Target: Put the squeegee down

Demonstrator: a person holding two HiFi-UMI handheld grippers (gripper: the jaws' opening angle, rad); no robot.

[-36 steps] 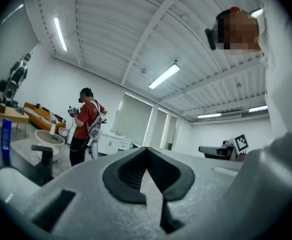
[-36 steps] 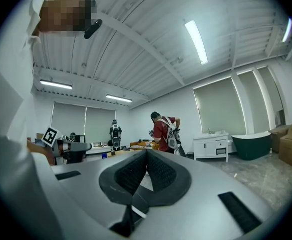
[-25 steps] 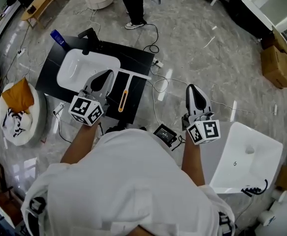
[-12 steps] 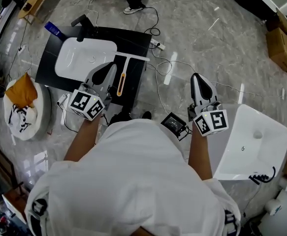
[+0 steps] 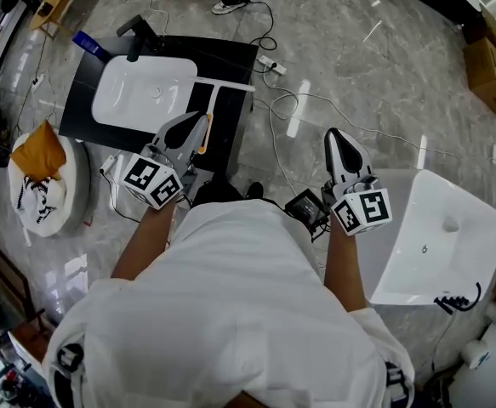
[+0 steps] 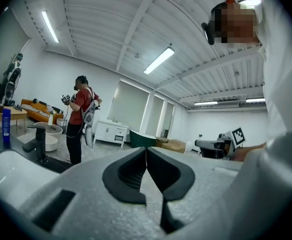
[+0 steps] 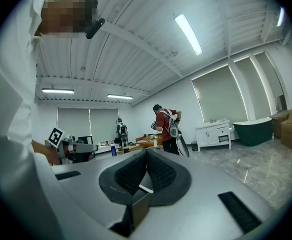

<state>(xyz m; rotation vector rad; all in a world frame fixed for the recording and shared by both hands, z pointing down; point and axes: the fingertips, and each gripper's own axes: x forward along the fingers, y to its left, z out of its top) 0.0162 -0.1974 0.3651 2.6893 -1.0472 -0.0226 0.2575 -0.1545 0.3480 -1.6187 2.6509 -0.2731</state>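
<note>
Head view: the squeegee (image 5: 226, 85) is seen lying on the black slab (image 5: 230, 62), just right of the sink (image 5: 141, 92). Its orange handle is partly covered by the left gripper (image 5: 195, 121). An orange cloth (image 5: 37, 155) is held in the round tub (image 5: 77, 189).

Left gripper view: the jaws are pressed together, empty.

Right gripper view: the right gripper (image 7: 147, 156) is likewise clenched on nothing.

**Gripper and Arm State**

The left forearm (image 5: 143, 243) and right forearm (image 5: 343, 266) are extended forward from the torso (image 5: 230, 313). The left gripper (image 5: 198, 119) is held ahead-left of it, the right gripper (image 5: 334, 134) ahead-right. Both jaw pairs are pressed together, with nothing gripped.
</note>
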